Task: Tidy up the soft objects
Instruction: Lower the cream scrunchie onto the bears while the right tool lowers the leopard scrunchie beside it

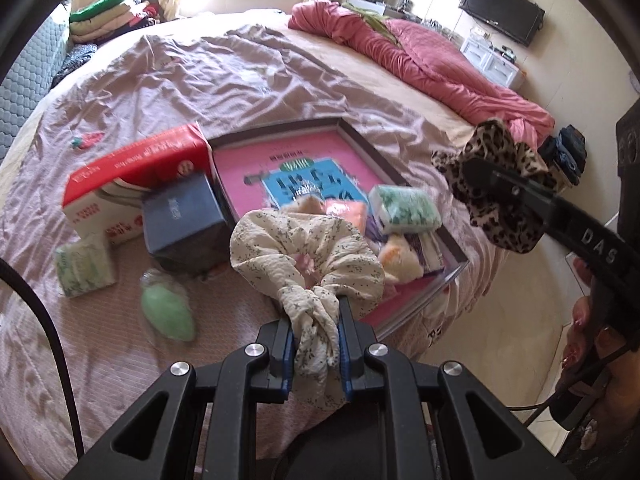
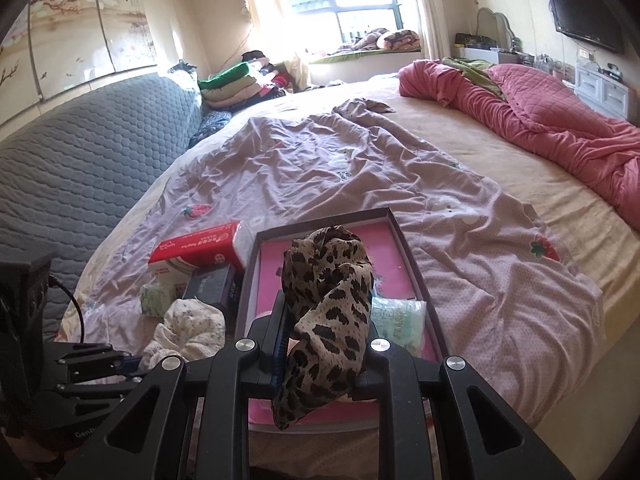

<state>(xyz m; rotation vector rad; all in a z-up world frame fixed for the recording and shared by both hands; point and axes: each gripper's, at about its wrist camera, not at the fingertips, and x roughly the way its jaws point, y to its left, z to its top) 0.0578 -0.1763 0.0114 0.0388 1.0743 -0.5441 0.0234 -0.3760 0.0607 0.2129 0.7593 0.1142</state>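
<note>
Left wrist view, nine o'clock: tissue pack [image 1: 86, 266] and green pouch [image 1: 168, 312] loose on bed [image 1: 160, 92], outside tray [image 1: 362, 140]. Six o'clock: left gripper [image 1: 316, 340] clenched on floral scrunchie [image 1: 308, 256]. Three o'clock: right gripper [image 2: 324, 340] clamped on leopard scrunchie [image 2: 328, 300]. Roughly halfway, judging by tray contents.

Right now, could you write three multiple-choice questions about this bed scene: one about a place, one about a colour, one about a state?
1. Where does the red tissue box lie?
A. in the tray
B. left of the tray
C. on the pink quilt

2. What pattern has the scrunchie in the right gripper?
A. leopard
B. striped
C. plain green

3. How is the left gripper?
A. open, empty
B. out of view
C. shut on the cream floral scrunchie

Answers: 1 B, it rests on the sheet beside the tray. 2 A, the leopard scrunchie shows brown spots. 3 C, the pads pinch its fabric.
</note>
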